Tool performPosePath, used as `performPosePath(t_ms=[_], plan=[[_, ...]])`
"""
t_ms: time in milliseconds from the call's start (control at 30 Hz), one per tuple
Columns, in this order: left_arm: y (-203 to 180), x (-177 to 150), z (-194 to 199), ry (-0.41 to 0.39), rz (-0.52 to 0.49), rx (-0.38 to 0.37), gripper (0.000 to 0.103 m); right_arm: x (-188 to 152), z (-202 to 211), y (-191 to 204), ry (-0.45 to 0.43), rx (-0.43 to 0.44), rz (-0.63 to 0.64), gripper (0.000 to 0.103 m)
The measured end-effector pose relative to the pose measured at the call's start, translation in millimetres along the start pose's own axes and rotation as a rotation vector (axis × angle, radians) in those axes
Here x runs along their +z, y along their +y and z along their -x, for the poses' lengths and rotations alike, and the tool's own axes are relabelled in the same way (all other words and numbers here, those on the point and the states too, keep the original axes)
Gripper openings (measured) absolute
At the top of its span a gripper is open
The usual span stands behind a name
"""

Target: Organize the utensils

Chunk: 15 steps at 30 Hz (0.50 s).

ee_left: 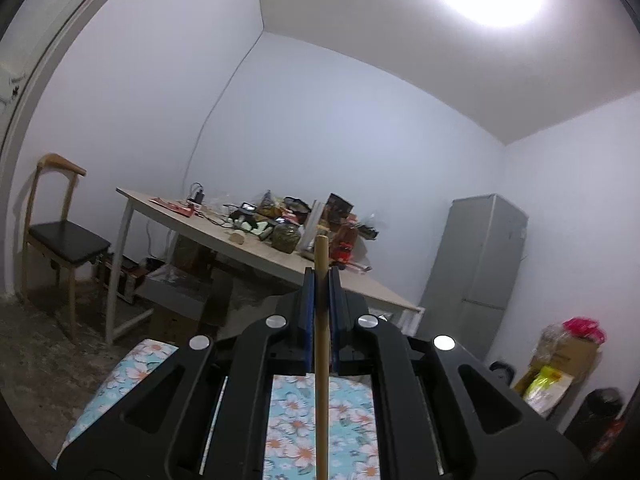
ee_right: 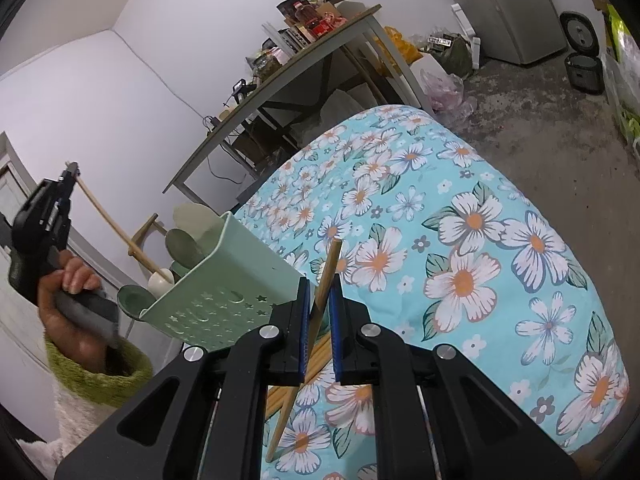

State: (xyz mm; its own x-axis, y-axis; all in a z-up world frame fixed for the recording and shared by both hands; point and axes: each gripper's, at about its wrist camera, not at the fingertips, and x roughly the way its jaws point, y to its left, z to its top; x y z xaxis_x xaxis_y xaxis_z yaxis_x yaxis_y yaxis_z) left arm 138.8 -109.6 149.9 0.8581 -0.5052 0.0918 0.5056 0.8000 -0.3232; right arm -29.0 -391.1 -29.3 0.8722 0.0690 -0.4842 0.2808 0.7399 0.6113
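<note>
The utensil holder (ee_right: 224, 276), a pale green caddy with star and moon cut-outs, sat tipped at the near left corner of the floral tablecloth (ee_right: 460, 240), its open top turned toward the upper left. Spoons (ee_right: 182, 246) and a white-headed utensil (ee_right: 160, 280) stuck out of that opening.

At the far left of the right wrist view, a hand (ee_right: 68, 292) with a green knitted cuff (ee_right: 100, 376) gripped the left gripper (ee_right: 72, 170), raised above and to the left of the holder. Its jaws were clamped together on a thin wooden stick (ee_right: 104, 214), which slanted down to the right toward the utensils in the holder. Whether the stick's lower end touched them could not be told. In the left wrist view, the same gripper (ee_left: 321, 280) showed blue pads pressed on a wooden stick (ee_left: 321, 340) running straight up between them, the tip poking just past the fingertips.

Right of the holder, the right gripper (ee_right: 320, 288) hung over the cloth, jaws clamped on a single wooden chopstick (ee_right: 326, 280) that crossed them at a slant, tip up and just beside the holder's right wall. Beneath the gripper, more chopsticks (ee_right: 316, 356) lay on the cloth.

Farther back stood a cluttered wooden table (ee_left: 224, 236), with a chair (ee_left: 60, 236) to its left and a grey fridge (ee_left: 480, 264) to its right.
</note>
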Motion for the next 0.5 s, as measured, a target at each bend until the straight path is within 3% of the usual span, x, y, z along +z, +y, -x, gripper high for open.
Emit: performPosePath(t_ms=[333, 433, 500], plan=[[-1, -34, -6, 0.085, -0.065, 0.030, 0.007, -1, 4, -5, 0.000, 0.012, -0.009, 0.010], [4, -32, 1, 0.095, -0.065, 0.024, 0.021, 0, 8, -2, -0.008, 0.013, 0.001, 0.010], [9, -31, 1, 0.102, -0.061, 0.020, 0.023, -1, 11, 1, -0.016, 0.013, 0.010, 0.010]])
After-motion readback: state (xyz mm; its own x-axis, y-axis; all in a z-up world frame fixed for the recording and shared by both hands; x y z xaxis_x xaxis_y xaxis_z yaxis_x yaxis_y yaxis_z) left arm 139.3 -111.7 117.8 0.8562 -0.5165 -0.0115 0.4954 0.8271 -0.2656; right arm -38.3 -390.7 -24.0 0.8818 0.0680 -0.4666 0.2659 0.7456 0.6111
